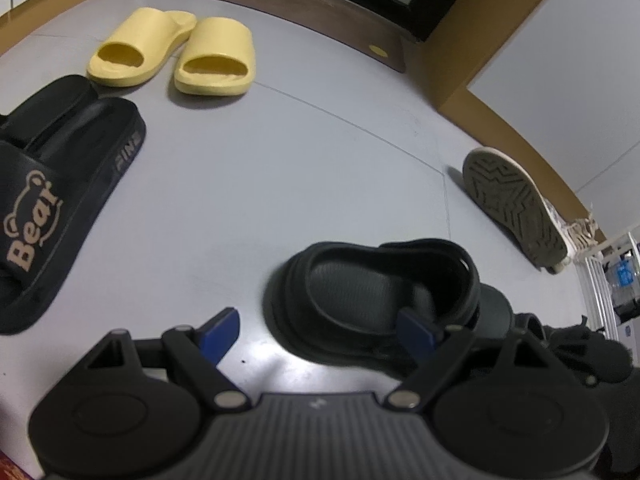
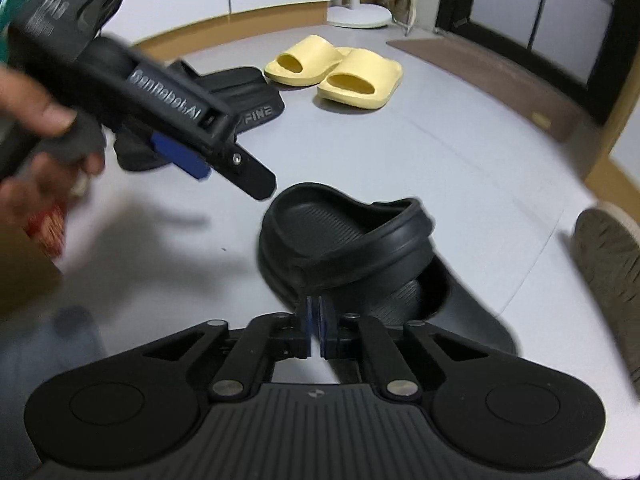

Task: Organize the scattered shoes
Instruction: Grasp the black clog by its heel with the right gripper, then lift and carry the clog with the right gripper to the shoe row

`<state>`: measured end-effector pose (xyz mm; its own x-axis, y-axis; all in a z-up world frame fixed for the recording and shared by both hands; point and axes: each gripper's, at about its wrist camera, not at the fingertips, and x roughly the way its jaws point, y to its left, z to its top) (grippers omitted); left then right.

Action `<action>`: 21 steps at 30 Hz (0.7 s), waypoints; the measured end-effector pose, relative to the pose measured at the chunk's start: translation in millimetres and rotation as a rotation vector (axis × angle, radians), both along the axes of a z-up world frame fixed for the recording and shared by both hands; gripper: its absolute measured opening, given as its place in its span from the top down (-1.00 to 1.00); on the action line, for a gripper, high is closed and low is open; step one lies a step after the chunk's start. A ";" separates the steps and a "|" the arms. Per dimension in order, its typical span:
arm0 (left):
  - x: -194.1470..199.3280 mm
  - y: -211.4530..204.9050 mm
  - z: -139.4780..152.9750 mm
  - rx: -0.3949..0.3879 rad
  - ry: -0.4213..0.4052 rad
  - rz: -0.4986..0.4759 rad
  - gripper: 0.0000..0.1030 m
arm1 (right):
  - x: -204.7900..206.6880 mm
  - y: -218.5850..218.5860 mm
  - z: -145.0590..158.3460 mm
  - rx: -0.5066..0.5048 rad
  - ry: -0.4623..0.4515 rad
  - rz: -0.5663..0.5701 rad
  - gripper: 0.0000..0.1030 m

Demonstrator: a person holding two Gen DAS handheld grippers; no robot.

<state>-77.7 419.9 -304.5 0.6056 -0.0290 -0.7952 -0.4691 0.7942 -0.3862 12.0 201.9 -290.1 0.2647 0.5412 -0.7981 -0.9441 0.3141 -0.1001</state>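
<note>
A black clog (image 2: 344,248) sits in the middle of the right wrist picture, resting partly on top of a second black clog (image 2: 460,320) that lies flat on the grey floor (image 2: 460,168). The right gripper (image 2: 316,332), at the bottom middle of that picture, has its two blue pads pressed almost together. They seem to pinch the near edge of the top clog, right where its strap comes down. So this shoe looks caught and ready to be moved.

The left gripper (image 1: 320,332) is at the bottom of the left wrist picture, with its fingers spread wide. One finger sits over the clog's opening and the other over bare floor. It holds nothing. In the right wrist picture this same tool reaches in from the upper left, with a person's hand (image 2: 36,128) around it.

Farther back, two yellow slides (image 2: 336,68) lie side by side, almost touching. They look neat already. Two black slides (image 1: 60,184) with the word "Bear" also lie next to each other at the left of the left wrist picture. They look paired too.

A sneaker (image 1: 516,212) lies tipped on its side at the right, by the wall, with its sole showing. It is well apart from the others and no mate can be made out for sure.

So I think two pairs are done. The clogs and the sneaker are left.
</note>
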 end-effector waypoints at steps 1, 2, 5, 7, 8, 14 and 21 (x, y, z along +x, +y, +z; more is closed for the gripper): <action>-0.4 0.2 0.2 0.000 0.000 0.001 -0.70 | 4.5 -2.9 1.8 0.004 -0.007 -0.028 0.39; -1.1 0.4 0.4 0.001 0.001 0.002 -0.70 | 10.2 -6.5 3.6 0.009 -0.015 -0.062 -0.29; -1.7 -0.4 -0.5 0.004 0.005 -0.004 -0.70 | 27.6 -18.4 5.5 0.038 -0.057 -0.146 -0.89; -1.3 -1.1 -1.9 0.005 0.008 -0.006 -0.70 | 37.3 -19.7 2.3 0.015 -0.075 -0.145 -0.89; -0.7 -0.8 -2.5 0.005 0.008 -0.006 -0.70 | 42.3 -19.1 -0.8 -0.001 -0.072 -0.140 -0.89; 1.3 0.8 -2.0 0.011 0.006 -0.007 -0.70 | 64.0 -9.2 -16.6 -0.053 -0.040 -0.113 -0.90; 0.2 1.7 -3.4 0.011 0.011 -0.003 -0.70 | 68.4 -10.6 -19.2 -0.008 0.064 -0.158 -0.67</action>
<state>-77.5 421.6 -307.9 0.5967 -0.0221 -0.8022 -0.4708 0.7999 -0.3722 80.4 191.3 -309.3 0.2947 0.4906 -0.8201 -0.8874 0.4588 -0.0444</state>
